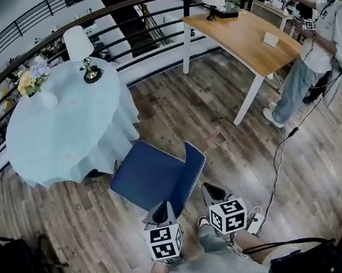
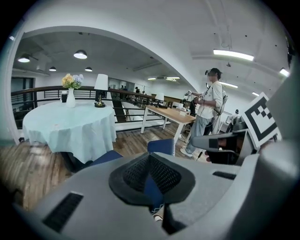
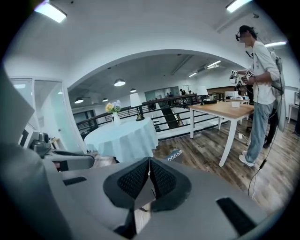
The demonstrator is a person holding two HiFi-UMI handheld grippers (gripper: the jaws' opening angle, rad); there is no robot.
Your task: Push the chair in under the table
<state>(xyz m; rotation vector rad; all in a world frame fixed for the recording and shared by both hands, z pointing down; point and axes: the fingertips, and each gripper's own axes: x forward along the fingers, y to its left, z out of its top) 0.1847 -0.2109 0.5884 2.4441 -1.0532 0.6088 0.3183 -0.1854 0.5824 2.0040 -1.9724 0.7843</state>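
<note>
Chair [image 1: 155, 176] is sitting pulled out at the round table's [image 1: 63, 142] 5 o'clock, with its backrest [image 1: 189, 173] facing us. Left gripper [image 1: 162, 213] and right gripper [image 1: 212, 192] are hovering just behind the backrest, jaws together and empty. They're likely closed to shove it as blunt tips rather than grab it.

In the head view the blue chair [image 1: 155, 176] is hiding its own legs beneath its seat. Beyond the chair, the round table [image 1: 69, 135] is hiding its base under its cloth. The left gripper [image 2: 150, 161] is blocking most of the chair in its own view. The right gripper [image 3: 149, 161] is leaving only a patterned corner showing. Whether either is touching the chair's back is not showing.
</note>
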